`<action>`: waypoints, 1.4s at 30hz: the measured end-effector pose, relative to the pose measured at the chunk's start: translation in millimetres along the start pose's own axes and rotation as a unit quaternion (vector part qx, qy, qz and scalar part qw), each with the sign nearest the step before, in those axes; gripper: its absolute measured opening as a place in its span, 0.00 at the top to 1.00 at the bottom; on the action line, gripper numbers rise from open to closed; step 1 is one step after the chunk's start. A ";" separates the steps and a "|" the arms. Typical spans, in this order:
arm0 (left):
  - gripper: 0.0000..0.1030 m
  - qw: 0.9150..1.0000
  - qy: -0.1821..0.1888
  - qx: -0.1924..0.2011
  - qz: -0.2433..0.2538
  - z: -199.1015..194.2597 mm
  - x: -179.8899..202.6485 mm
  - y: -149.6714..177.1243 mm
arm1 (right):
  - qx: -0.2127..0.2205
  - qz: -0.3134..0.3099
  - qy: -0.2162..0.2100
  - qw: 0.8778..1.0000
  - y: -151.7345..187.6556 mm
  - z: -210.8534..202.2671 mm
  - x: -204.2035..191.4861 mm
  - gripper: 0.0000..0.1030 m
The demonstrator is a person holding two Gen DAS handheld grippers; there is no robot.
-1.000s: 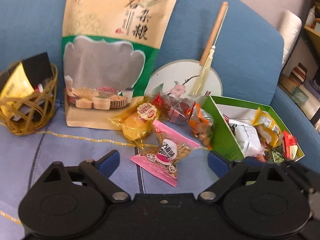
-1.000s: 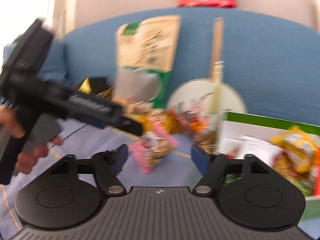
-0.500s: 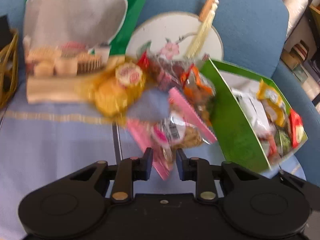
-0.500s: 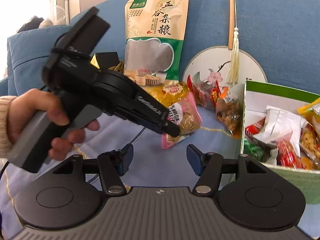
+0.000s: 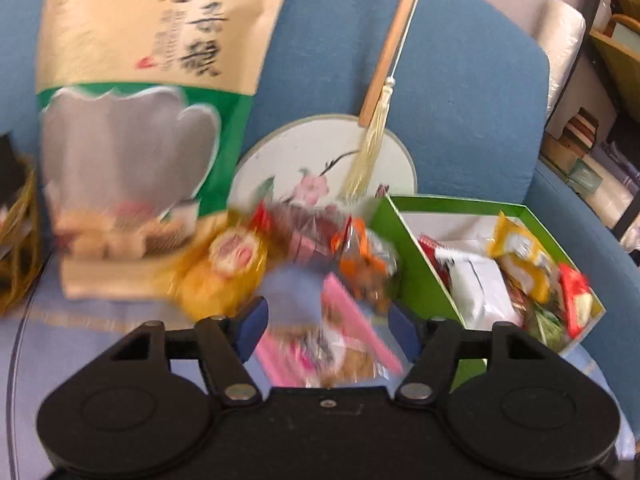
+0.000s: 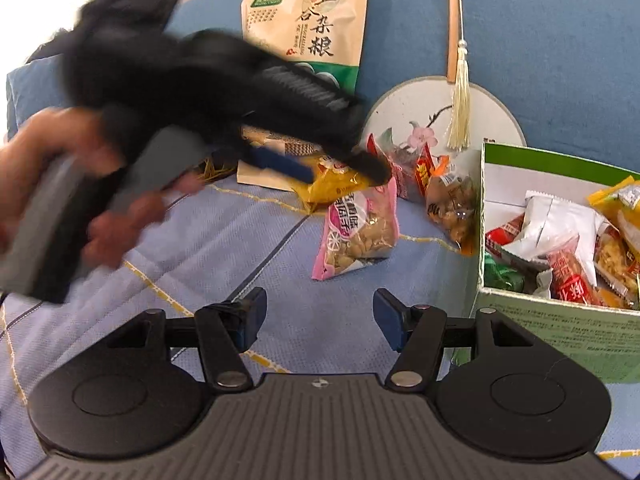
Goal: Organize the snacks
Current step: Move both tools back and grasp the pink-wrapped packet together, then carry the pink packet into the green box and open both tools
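The left gripper (image 5: 328,320) — jaws opening — frames the blurred pink snack packet (image 5: 332,348), unpinched.

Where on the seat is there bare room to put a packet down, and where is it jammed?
Bare cushion lies in front of the pink packet, from the left hand across to the green box. It is crowded along the backrest: yellow packet, red packets and nut packet overlap below the grain bag and round fan. The box is heaped.
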State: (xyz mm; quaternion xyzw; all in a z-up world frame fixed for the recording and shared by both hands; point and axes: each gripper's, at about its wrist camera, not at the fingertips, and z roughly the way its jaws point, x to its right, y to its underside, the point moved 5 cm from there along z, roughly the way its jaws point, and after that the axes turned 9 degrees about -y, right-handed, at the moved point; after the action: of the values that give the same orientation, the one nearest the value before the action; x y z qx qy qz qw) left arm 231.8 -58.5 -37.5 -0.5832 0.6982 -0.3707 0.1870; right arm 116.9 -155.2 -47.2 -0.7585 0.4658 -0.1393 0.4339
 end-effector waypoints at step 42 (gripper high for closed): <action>0.38 0.992 0.122 -0.009 0.030 -54.4 51.9 8.1 | 0.096 0.073 0.002 0.993 -39.5 -56.6 41.0 0.30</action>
State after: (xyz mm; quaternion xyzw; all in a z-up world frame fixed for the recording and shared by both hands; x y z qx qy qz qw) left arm 175.6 -91.3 1.0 -0.5144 0.7361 -0.4269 0.1067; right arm 126.8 -211.6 9.2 -0.6769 0.5052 -0.1532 0.5130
